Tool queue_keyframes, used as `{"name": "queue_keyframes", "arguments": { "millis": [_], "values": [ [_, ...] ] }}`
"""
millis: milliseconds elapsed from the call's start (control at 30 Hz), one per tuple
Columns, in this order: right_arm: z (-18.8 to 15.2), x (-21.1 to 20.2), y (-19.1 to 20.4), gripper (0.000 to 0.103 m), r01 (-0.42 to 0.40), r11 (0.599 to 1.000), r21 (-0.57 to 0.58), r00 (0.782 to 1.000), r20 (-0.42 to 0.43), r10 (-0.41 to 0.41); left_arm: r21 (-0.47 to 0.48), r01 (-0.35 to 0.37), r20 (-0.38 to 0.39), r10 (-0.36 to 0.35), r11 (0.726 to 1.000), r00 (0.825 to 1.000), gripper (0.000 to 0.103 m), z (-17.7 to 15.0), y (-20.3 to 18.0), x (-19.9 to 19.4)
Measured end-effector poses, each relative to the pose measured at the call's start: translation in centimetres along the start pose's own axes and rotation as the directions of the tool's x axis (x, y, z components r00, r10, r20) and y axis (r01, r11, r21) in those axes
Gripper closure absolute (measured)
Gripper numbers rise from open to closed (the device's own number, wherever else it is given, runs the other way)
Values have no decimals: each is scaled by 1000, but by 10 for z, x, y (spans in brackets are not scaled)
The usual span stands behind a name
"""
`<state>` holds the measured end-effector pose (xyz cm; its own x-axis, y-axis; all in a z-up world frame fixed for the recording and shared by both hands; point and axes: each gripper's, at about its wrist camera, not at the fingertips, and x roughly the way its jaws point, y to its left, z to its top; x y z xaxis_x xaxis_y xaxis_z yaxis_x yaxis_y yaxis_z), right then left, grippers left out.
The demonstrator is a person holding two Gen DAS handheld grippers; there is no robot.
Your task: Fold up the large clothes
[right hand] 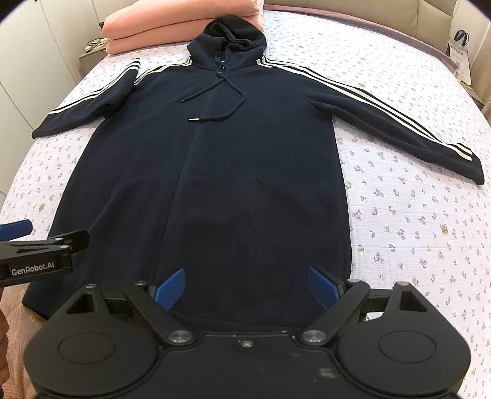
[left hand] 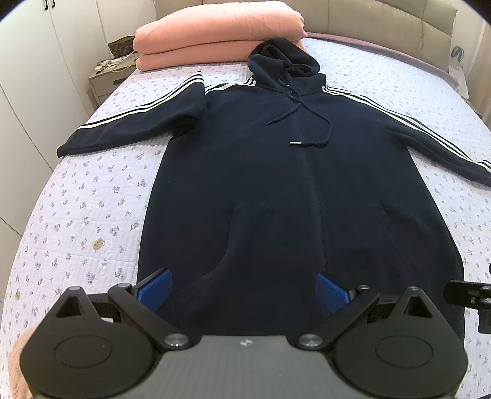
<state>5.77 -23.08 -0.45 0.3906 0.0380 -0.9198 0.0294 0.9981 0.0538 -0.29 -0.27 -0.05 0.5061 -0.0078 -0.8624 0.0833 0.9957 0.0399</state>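
Note:
A long navy hooded sweatshirt [left hand: 260,172] with white sleeve stripes lies flat, front up, on the bed; it fills the right wrist view [right hand: 233,159] too. Both sleeves are spread out to the sides, the hood [left hand: 284,56] toward the headboard. My left gripper [left hand: 244,285] is open and empty, above the hem's left half. My right gripper [right hand: 247,284] is open and empty, above the hem's right half. The left gripper's side also shows at the left edge of the right wrist view [right hand: 40,248].
The bed has a lilac floral quilt [left hand: 86,214]. Two stacked pink pillows [left hand: 214,33] lie at the head, touching the hood. A bedside table [left hand: 107,76] with clutter stands at the far left. A padded headboard [left hand: 383,21] runs along the back.

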Motion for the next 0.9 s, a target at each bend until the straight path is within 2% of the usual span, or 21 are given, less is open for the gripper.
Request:
{"name": "queue_keyframes", "arguments": {
  "millis": [900],
  "values": [
    [-2, 2, 3, 0, -23, 999, -30, 1000, 5, 23, -33, 17, -5, -17, 999, 1000, 2, 1, 9, 4]
  ]
}}
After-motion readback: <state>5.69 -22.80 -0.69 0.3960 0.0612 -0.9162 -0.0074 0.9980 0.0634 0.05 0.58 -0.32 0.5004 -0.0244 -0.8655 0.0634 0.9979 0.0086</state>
